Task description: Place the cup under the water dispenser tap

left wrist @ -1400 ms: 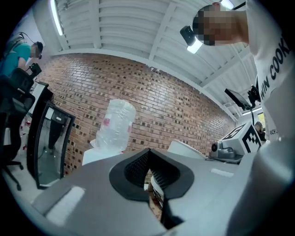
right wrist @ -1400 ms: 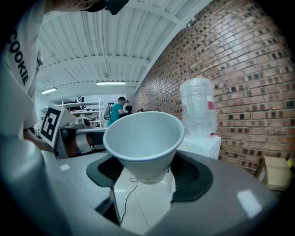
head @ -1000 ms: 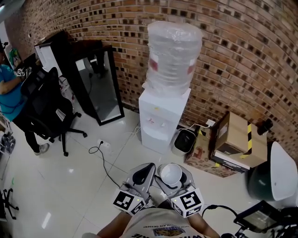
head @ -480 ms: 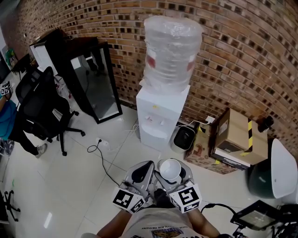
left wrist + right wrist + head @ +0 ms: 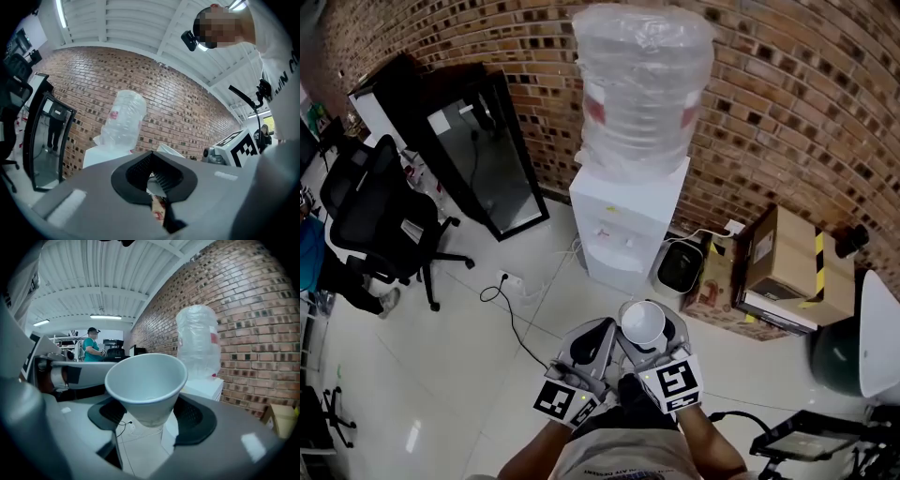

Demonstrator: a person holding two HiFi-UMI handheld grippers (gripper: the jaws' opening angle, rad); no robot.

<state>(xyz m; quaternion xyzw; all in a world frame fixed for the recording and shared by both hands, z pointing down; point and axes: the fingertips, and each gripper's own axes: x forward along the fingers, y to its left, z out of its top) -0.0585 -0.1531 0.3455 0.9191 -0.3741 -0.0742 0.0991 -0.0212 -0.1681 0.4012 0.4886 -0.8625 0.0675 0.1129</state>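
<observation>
Cup (image 5: 145,380) rides upright in your right gripper (image 5: 151,417), with the pads pressed on its lower taper and the rim flaring free above. It is over the floor, well short of the dispenser (image 5: 623,220). Left gripper (image 5: 153,177): jaws together, nothing in them. The cup looks like thin paper: light, empty, easily crushed. The low hold seems sound, so don't squeeze harder. The cup is plain white, no print. The red label on the bottle (image 5: 642,89) is too small to read.
</observation>
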